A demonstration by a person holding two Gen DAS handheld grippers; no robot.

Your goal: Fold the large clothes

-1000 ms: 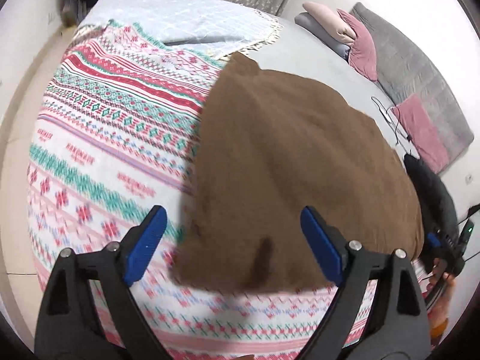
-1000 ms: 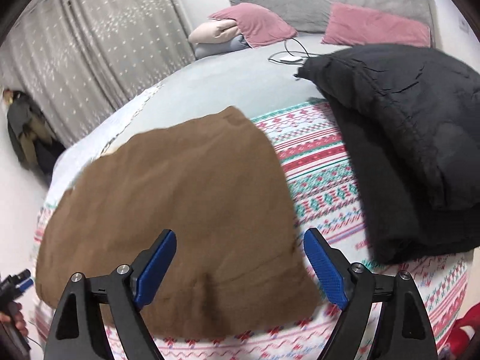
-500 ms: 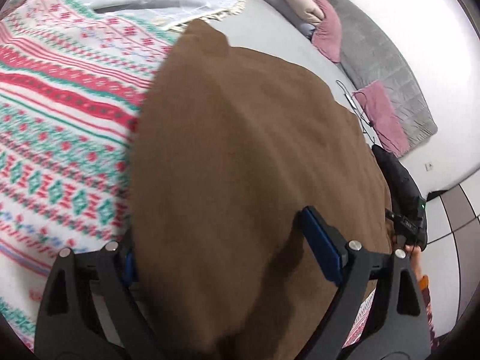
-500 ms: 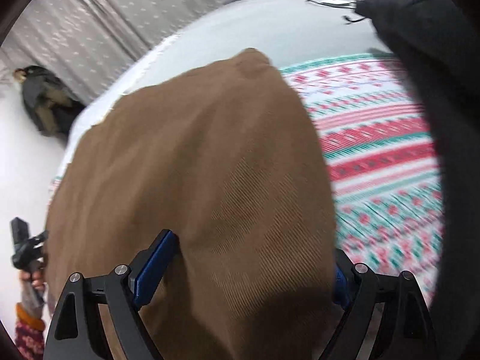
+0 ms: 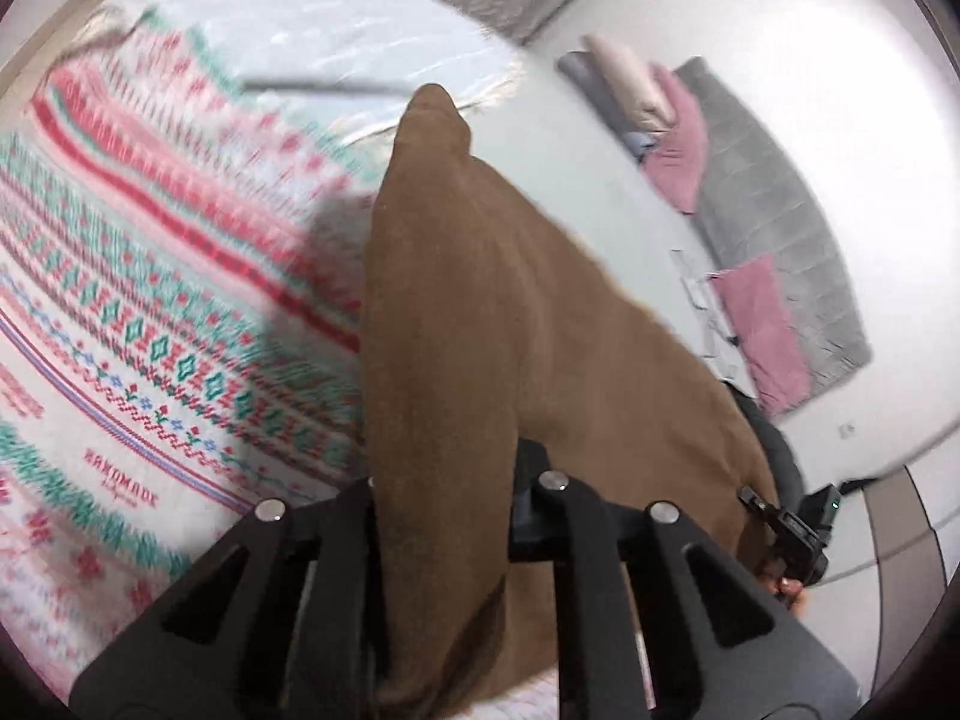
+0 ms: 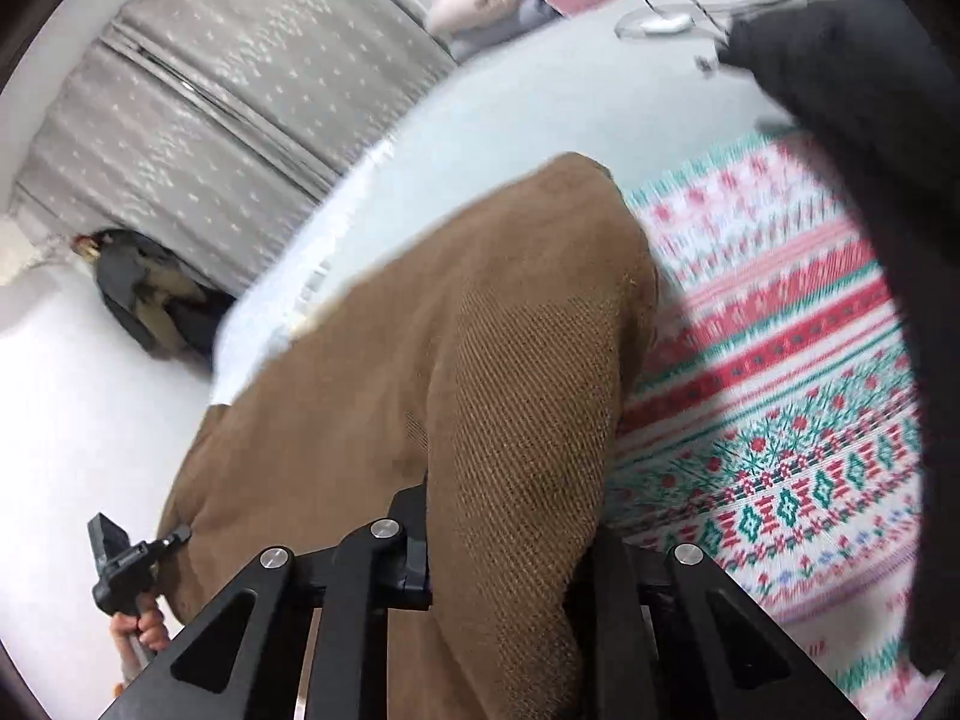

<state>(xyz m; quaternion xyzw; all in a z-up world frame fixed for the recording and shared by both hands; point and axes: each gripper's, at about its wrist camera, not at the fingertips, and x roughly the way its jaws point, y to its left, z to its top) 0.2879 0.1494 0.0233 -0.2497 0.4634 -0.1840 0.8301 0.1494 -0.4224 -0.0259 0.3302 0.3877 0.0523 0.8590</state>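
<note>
the left claw (image 5: pixel 441 516) and right claw (image 6: pixel 510 546) are each closing, clamped on a near edge of the brown garment (image 5: pixel 480 324), which stretches away over the patterned blanket (image 5: pixel 150 312) on the bed (image 5: pixel 576 168); pink pillows (image 5: pixel 684 150) lie beyond.

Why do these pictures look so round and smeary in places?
Both views come through fisheye lenses, so dark corners ring a bulging scene. Left wrist view: the patterned blanket streaks with motion blur, while the brown garment near the lens stays fairly crisp. Right wrist view: its weave is sharp; the blanket and black coat smear.
</note>
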